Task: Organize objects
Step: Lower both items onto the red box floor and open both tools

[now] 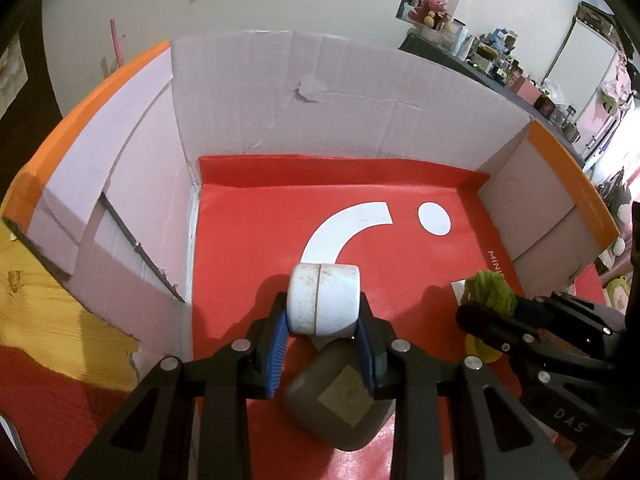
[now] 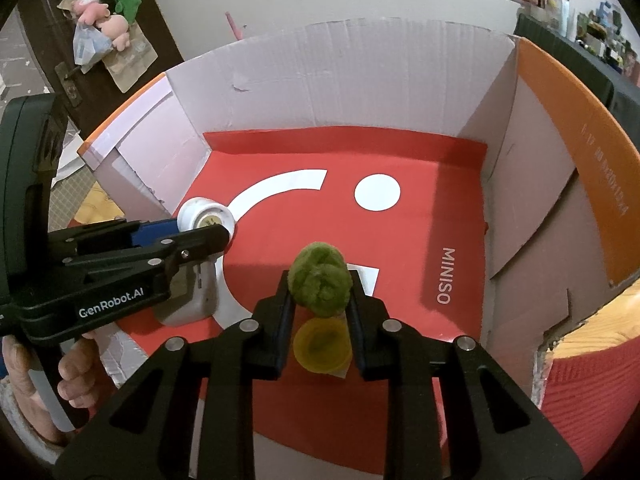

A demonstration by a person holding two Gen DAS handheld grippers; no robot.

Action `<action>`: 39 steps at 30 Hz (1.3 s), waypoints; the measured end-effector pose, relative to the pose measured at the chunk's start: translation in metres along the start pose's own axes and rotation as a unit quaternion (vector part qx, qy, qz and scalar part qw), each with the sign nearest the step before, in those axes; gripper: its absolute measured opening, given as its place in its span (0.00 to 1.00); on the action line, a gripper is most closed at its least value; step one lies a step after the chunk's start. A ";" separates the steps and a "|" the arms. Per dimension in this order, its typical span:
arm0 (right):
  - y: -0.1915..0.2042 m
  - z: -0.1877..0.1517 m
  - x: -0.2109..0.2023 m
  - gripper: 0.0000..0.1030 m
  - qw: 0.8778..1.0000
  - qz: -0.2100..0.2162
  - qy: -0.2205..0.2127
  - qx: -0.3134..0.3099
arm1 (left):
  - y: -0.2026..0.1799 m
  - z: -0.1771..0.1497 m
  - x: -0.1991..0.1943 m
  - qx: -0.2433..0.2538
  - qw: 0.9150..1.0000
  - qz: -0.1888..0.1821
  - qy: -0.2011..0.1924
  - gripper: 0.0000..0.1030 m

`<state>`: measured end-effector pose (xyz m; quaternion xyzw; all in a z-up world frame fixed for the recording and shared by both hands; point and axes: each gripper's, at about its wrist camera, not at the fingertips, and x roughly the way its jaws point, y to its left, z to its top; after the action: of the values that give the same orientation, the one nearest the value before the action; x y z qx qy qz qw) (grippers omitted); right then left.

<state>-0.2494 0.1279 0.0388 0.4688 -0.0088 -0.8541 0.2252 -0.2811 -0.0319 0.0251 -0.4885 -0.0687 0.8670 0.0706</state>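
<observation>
While both grippers reach down into an open cardboard box (image 1: pixel 348 92) with orange flaps, each is closed on one object above the box's red paper liner (image 1: pixel 248 232), which bears a white arc, a white dot and the word MINISO; the left gripper (image 1: pixel 323 312) clamps a white cylindrical jar (image 1: pixel 324 302) by its two flat ends between blue-padded fingers (image 1: pixel 279 344), the jar lying on its side; directly beneath the jar, on the liner, rests a grey rounded case (image 1: pixel 340 404) with a pale square label. The right gripper (image 2: pixel 320 300) is pinched on a green yarn ball (image 2: pixel 320 280), its black fingers (image 2: pixel 280 320) pressing the ball from either side; below the ball a yellow cup (image 2: pixel 322 346) sits on the liner, seen from above, and whether ball and cup touch cannot be told. Seen from the right wrist, the left gripper (image 2: pixel 216 236) enters from the left edge, marked GenRobot.AI, with the jar (image 2: pixel 204 218) at its tip near the box's left wall and a person's hand (image 2: pixel 68 380) on its handle; seen from the left wrist, the right gripper (image 1: pixel 480 312) enters from the right with the yarn ball (image 1: pixel 488 290) at its tip. Outside the box, a door hung with plush toys (image 2: pixel 104 20) and a cluttered shelf (image 1: pixel 500 64) stand against a pale wall.
</observation>
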 end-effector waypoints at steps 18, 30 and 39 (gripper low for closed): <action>0.002 0.001 -0.002 0.24 1.000 0.002 -0.006 -0.005 | -0.001 0.000 -0.009 0.006 1.000 -0.002 -0.017 0.47; 0.006 -0.001 -0.011 0.73 1.000 -0.002 -0.023 -0.004 | -0.006 -0.004 -0.022 0.009 0.999 0.009 -0.035 0.59; 0.010 -0.006 -0.018 0.73 1.000 -0.001 -0.027 -0.008 | -0.007 -0.007 -0.030 0.005 0.999 0.011 -0.045 0.59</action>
<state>-0.2330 0.1270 0.0520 0.4442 -0.0078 -0.8666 0.2274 -0.2590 -0.0302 0.0479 -0.4495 -0.0623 0.8891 0.0601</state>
